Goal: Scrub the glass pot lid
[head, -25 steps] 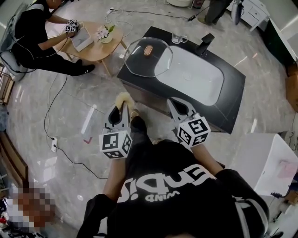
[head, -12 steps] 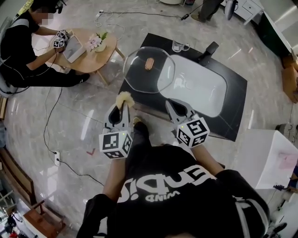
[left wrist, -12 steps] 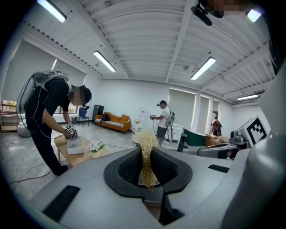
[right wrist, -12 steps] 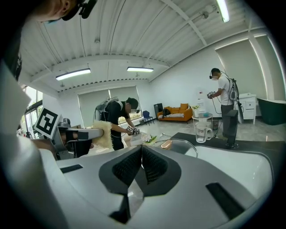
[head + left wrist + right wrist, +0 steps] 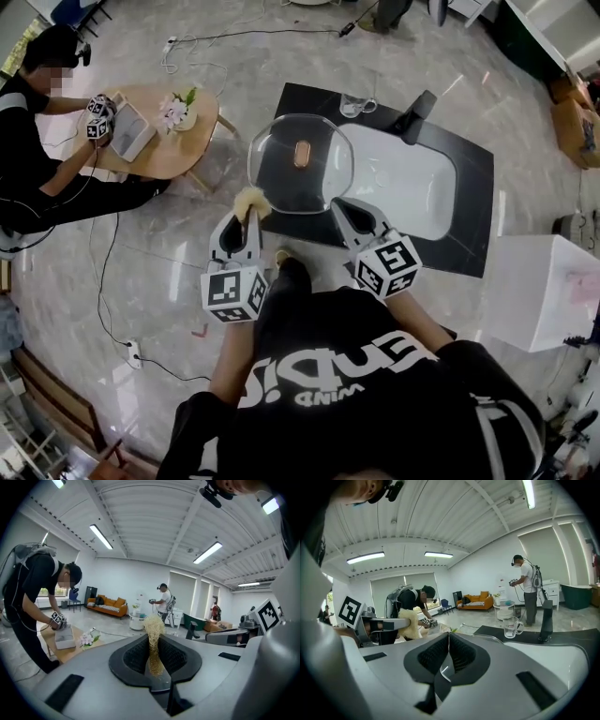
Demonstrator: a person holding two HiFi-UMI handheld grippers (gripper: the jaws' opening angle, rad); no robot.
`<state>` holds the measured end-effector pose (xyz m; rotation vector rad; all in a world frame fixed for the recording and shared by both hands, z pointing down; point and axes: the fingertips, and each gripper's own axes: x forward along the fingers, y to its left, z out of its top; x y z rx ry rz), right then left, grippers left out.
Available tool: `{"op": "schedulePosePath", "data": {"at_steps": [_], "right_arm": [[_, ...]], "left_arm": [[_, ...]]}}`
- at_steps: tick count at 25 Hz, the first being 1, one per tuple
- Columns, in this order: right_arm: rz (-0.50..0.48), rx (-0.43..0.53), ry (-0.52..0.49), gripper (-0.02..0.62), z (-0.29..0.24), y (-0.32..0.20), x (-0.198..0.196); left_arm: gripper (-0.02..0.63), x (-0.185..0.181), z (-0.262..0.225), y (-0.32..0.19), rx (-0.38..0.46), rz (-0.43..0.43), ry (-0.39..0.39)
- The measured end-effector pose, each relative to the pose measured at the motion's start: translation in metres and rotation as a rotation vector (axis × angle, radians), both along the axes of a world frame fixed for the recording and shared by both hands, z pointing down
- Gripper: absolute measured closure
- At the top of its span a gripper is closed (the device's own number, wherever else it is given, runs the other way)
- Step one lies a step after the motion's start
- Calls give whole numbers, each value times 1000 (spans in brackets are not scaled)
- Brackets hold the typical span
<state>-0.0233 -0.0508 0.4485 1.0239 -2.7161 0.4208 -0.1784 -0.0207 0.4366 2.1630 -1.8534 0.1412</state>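
The glass pot lid (image 5: pixel 300 161) with a wooden knob lies on the left end of the black counter (image 5: pixel 473 202), partly over the white sink basin (image 5: pixel 408 181). My left gripper (image 5: pixel 246 214) is shut on a pale yellow fibrous scrubber (image 5: pixel 251 199), whose tuft sticks out past the jaws (image 5: pixel 153 625). It hangs just short of the lid's near edge, over the floor. My right gripper (image 5: pixel 343 208) is shut with nothing between its jaws, its tips above the counter's near edge, close to the lid's right side.
A glass mug (image 5: pixel 353 102) and a black faucet (image 5: pixel 415 110) stand at the counter's far side. A person sits at a low wooden table (image 5: pixel 169 141) with flowers on the left. Cables cross the marble floor. A white cabinet (image 5: pixel 553 291) stands at the right.
The view has shifted, so the counter and lid sit closer and more squarely ahead. Both grippers keep their places in the view and stay shut, now close to the lid's near edge.
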Motion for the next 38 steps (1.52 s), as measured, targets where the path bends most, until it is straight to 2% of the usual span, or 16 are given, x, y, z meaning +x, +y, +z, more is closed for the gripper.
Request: {"op": "schedulePosePath", "data": {"at_steps": [9, 13, 15, 17, 23, 38], "right_arm": [[114, -13, 25, 574, 8, -36, -14], [130, -38, 19, 448, 14, -44, -20], [131, -48, 12, 346, 15, -48, -23], [133, -45, 13, 322, 15, -53, -27], [114, -74, 54, 319, 33, -75, -44], [170, -188, 206, 319, 119, -141, -70]], "left_arm": [[551, -12, 9, -47, -11, 130, -21], [551, -15, 16, -56, -25, 146, -12], [551, -15, 18, -61, -30, 149, -9], [551, -15, 17, -66, -30, 148, -6], [551, -21, 17, -78, -31, 133, 5], [551, -33, 20, -109, -39, 146, -4]]}}
